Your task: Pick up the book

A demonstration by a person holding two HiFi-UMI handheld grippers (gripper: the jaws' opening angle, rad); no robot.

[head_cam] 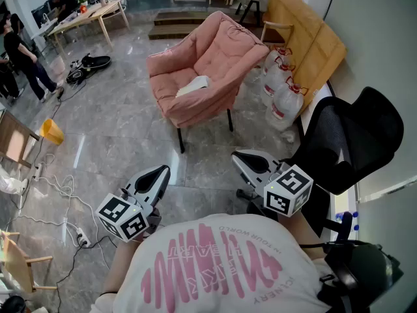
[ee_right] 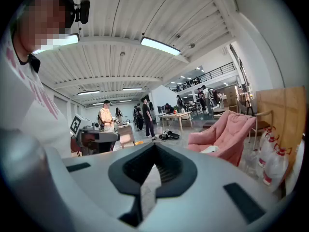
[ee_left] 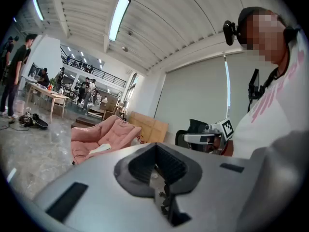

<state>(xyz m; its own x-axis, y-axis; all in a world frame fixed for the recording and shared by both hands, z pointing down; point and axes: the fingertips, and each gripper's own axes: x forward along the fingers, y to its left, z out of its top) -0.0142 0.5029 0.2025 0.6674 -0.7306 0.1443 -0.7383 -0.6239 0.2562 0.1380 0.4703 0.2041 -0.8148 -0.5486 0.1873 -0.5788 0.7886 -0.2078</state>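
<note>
Left gripper: jaws fully together, nothing between them.
Right gripper: jaws fully together, nothing between them.
Both grippers near, in front of person's chest, roughly level, well apart from book.
Book: white, lying on seat of pink armchair, far centre.
Black office chair: near right.
Water bottles: just right of armchair.

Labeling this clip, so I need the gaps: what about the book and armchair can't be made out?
The book: in all three views, too small to read its cover or tell open from closed.
Back legs of the pink armchair: in the head view, hidden by its own seat.
</note>
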